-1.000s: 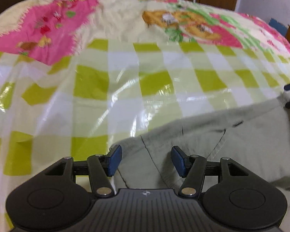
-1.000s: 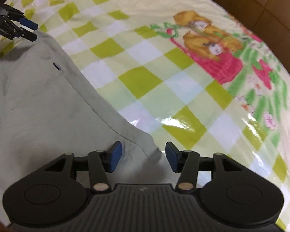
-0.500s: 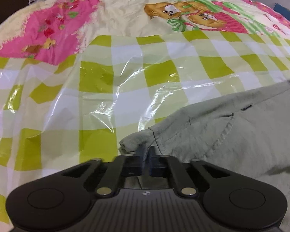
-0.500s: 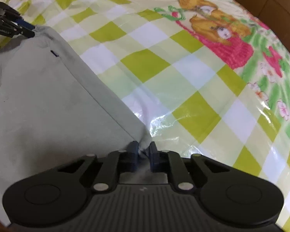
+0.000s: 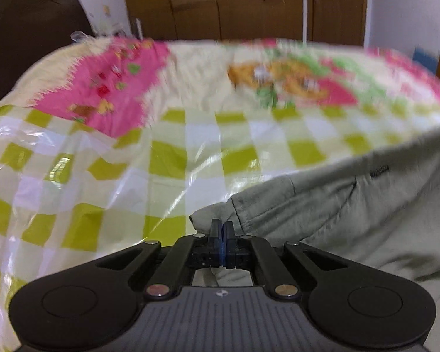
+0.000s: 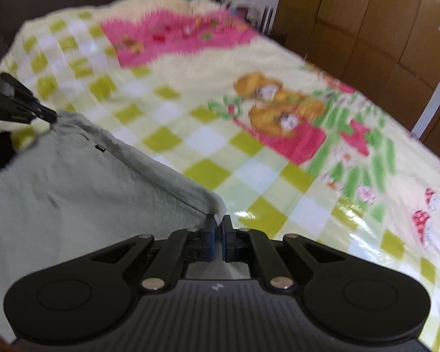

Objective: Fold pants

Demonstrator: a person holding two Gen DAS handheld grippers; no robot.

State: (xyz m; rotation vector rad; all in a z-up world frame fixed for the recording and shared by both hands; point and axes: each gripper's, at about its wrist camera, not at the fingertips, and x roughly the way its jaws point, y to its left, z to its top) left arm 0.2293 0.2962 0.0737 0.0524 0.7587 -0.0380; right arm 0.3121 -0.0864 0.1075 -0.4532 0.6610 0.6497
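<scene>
Left gripper point(image 5: 221, 228) clenched on one corner of the grey-green pants point(image 5: 366, 220); right gripper point(image 6: 217, 228) clamped on the opposite corner, cloth edge stretched between them above the checked bedspread point(image 6: 249, 152). The rest of the pants sags near the bedspread's close edge. Risk: both bites look shallow, so uneven pulling could slip a corner and skew the fold.

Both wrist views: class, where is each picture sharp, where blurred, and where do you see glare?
Left wrist: left gripper and pants fairly sharp, bedspread smeared, glare on its plastic cover. Right wrist: right gripper crisp, far bedspread blurred, glare patch just ahead.
</scene>
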